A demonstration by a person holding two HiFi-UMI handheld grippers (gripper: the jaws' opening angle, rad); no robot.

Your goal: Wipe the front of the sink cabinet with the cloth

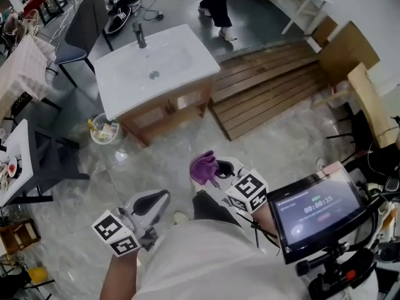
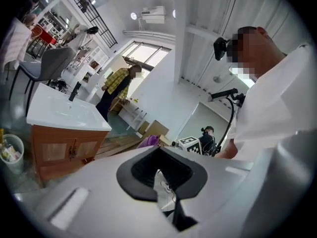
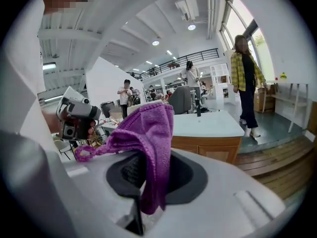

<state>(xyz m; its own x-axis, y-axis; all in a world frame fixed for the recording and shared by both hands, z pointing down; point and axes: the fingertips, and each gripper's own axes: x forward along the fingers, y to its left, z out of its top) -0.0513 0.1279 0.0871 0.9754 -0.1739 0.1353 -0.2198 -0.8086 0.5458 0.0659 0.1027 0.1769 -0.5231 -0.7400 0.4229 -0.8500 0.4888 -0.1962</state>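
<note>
One cloth point(image 3: 151, 133) clamped in right tongs point(image 3: 143, 197) per right gripper view.

Your right gripper point(image 3: 148, 195) has its fingers point(image 3: 192, 178) clamped on the purple cloth point(image 3: 152, 143). It bunches up above them and trails a loop toward nine o'clock. At one o'clock stands the sink cabinet point(image 3: 213, 151), white top, wooden front, well apart from the cloth. Your left gripper point(image 3: 75, 114) hovers at nine o'clock. A person in a yellow checked shirt point(image 3: 245, 78) stands at two o'clock.
</note>
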